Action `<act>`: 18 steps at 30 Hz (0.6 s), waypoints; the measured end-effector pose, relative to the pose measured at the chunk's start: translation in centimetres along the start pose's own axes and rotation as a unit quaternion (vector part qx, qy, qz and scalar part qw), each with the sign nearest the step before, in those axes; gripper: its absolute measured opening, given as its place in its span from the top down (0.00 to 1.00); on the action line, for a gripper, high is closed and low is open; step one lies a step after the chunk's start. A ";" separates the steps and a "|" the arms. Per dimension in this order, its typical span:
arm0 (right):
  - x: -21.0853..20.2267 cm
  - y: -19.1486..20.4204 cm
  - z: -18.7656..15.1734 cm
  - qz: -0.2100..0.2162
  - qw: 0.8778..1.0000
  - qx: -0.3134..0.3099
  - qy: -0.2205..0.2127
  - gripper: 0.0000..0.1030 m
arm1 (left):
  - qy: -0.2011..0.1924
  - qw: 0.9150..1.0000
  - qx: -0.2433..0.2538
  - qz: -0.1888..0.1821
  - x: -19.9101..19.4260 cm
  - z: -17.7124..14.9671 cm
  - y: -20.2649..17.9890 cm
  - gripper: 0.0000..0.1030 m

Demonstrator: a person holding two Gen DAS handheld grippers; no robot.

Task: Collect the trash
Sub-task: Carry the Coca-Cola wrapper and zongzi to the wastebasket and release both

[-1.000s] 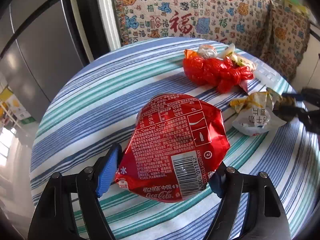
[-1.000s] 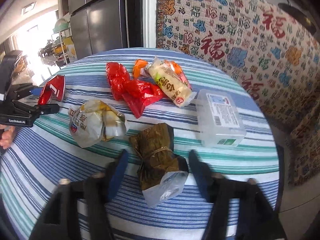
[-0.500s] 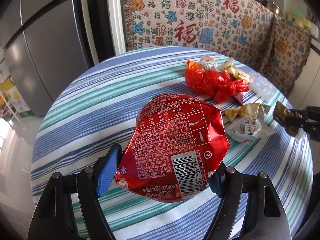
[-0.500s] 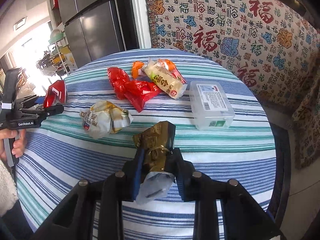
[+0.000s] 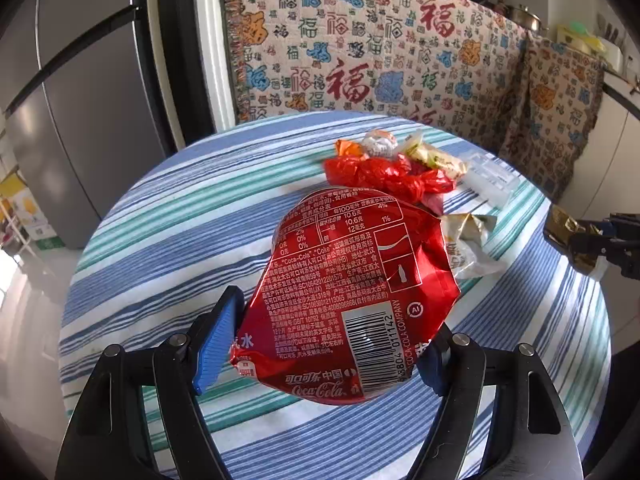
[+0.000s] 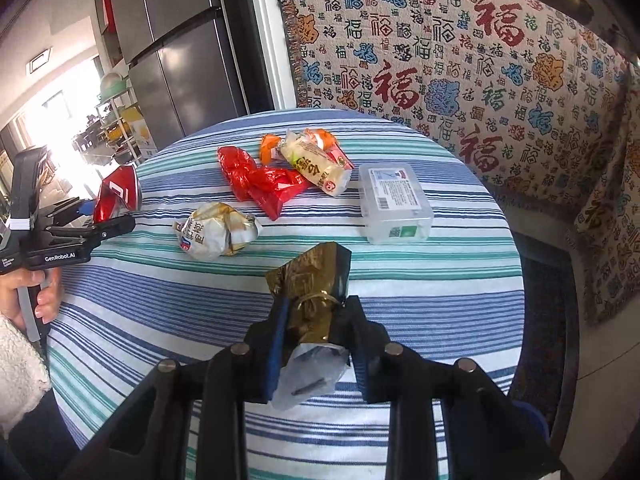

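My left gripper (image 5: pixel 332 340) is shut on a crushed red Coca-Cola can (image 5: pixel 348 292), held above the striped round table (image 5: pixel 180 220). From the right wrist view that same can (image 6: pixel 118 196) and left gripper (image 6: pixel 116 216) hang at the table's left edge. My right gripper (image 6: pixel 316 336) is shut on a gold-brown wrapper with a clear plastic tail (image 6: pixel 316 292), lifted off the cloth. The right gripper and gold wrapper (image 5: pixel 564 232) show at the far right in the left wrist view. On the table lie a crumpled white-yellow wrapper (image 6: pixel 216 232), a red plastic bag (image 6: pixel 260 180) and a cream snack packet (image 6: pixel 316 164).
A clear plastic box (image 6: pixel 394 204) stands at the table's right. An orange wrapper (image 6: pixel 270 146) lies behind the red bag. A patterned cloth (image 6: pixel 460 60) covers the furniture behind, and a grey fridge (image 6: pixel 176 40) stands at the back left. A hand (image 6: pixel 24 292) holds the left gripper.
My right gripper has shut on the gold wrapper and lifted it off the table. Both grippers have risen and drawn back, so more of the table shows. The can stays gripped.
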State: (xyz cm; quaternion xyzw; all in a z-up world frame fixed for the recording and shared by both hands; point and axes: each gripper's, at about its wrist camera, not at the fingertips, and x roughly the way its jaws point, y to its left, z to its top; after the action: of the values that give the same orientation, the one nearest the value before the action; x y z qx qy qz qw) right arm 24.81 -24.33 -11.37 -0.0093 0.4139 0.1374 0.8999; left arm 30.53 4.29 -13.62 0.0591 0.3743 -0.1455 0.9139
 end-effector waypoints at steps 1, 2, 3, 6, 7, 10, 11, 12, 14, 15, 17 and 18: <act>-0.2 -0.1 -0.1 -0.001 1.000 -0.002 0.000 0.72 | -0.001 1.000 -0.001 -0.002 -0.2 0.0 0.0 0.24; -0.5 -0.1 -0.3 -0.004 1.000 -0.004 0.000 0.72 | -0.001 1.000 -0.002 -0.003 -0.3 -0.1 -0.1 0.24; -0.7 -0.3 -0.5 -0.006 1.000 -0.004 0.001 0.72 | -0.002 1.000 -0.003 -0.004 -0.5 -0.1 -0.3 0.24; -1.2 -1.1 -1.0 -0.009 1.000 0.001 0.003 0.72 | -0.002 1.000 0.006 -0.008 -0.9 -0.3 -1.5 0.24; -1.5 -1.4 -1.2 -0.008 1.000 0.005 0.003 0.72 | -0.003 1.000 0.013 -0.012 -1.1 -0.4 -2.3 0.24; -3.0 -2.6 -1.7 -0.008 1.000 0.018 -0.007 0.72 | -0.007 0.999 0.026 -0.027 -1.9 -0.4 -4.7 0.24; -3.7 -3.1 -1.9 -0.010 1.000 0.024 -0.013 0.72 | -0.009 0.999 0.030 -0.038 -2.2 -0.4 -6.1 0.24; -4.5 -3.6 -2.1 -0.014 0.999 0.028 -0.018 0.72 | -0.010 0.998 0.032 -0.050 -2.5 -0.2 -7.3 0.24; -6.1 -4.7 -2.5 -0.027 0.999 0.035 -0.028 0.72 | -0.012 0.996 0.036 -0.076 -3.1 0.1 -9.9 0.24; -7.1 -5.3 -2.9 -0.035 0.998 0.039 -0.032 0.72 | -0.014 0.995 0.040 -0.090 -3.5 0.3 -11.3 0.24; -9.2 -6.9 -4.0 -0.057 0.996 0.048 -0.041 0.72 | -0.022 0.991 0.055 -0.123 -4.3 0.8 -14.9 0.24; -10.1 -7.7 -4.8 -0.069 0.995 0.055 -0.042 0.72 | -0.025 0.988 0.063 -0.136 -4.7 1.1 -16.5 0.24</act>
State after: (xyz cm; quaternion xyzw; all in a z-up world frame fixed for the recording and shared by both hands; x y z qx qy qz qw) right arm 16.91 -34.81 -7.71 0.0173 0.3810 0.0523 0.9229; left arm 22.95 -10.62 -9.53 0.0617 0.3454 -0.2935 0.8892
